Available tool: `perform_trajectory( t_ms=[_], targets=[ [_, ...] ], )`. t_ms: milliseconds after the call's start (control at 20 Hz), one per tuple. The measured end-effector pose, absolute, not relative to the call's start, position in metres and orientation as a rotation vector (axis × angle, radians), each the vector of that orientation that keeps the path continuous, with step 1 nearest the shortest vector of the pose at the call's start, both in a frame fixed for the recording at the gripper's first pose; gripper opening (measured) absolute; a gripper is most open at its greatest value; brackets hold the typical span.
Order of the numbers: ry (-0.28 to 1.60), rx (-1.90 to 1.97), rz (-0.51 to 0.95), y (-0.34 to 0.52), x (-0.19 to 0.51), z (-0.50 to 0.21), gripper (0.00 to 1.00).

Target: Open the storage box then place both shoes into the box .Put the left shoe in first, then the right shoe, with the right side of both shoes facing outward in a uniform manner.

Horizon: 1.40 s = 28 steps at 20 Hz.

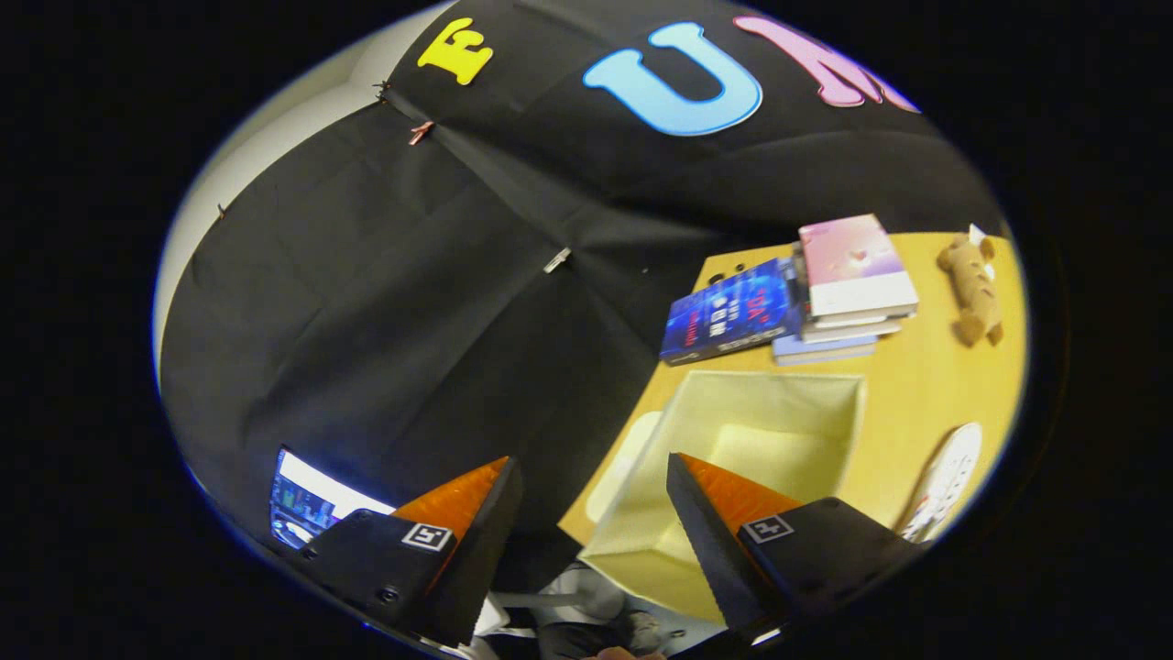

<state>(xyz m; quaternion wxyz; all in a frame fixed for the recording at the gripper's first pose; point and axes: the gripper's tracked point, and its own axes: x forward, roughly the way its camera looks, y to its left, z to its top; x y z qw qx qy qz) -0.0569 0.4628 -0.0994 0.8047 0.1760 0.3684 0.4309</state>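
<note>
Tool gapes, gripping nothing — soft cream fabric box open just ahead.

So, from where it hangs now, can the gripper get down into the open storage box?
Probably yes. The gripper is open with nothing between its fingers, and the cream storage box lies just ahead of them with its top open and its inside bare. The books and plush toy lie beyond it.
</note>
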Motion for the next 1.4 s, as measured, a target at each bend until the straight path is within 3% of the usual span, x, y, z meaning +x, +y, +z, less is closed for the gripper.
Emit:
perform_trajectory(
  t_ms=[450, 750, 1400],
  targets=[
    [0.635, -0.053, 0.591, 0.285, -0.004, -0.154, 0.98],
    [0.731, -0.170, 0.424, 0.200, -0.010, -0.229, 0.99],
    [1.014, -0.185, 0.350, 0.160, -0.016, -0.373, 0.99]
  ],
)
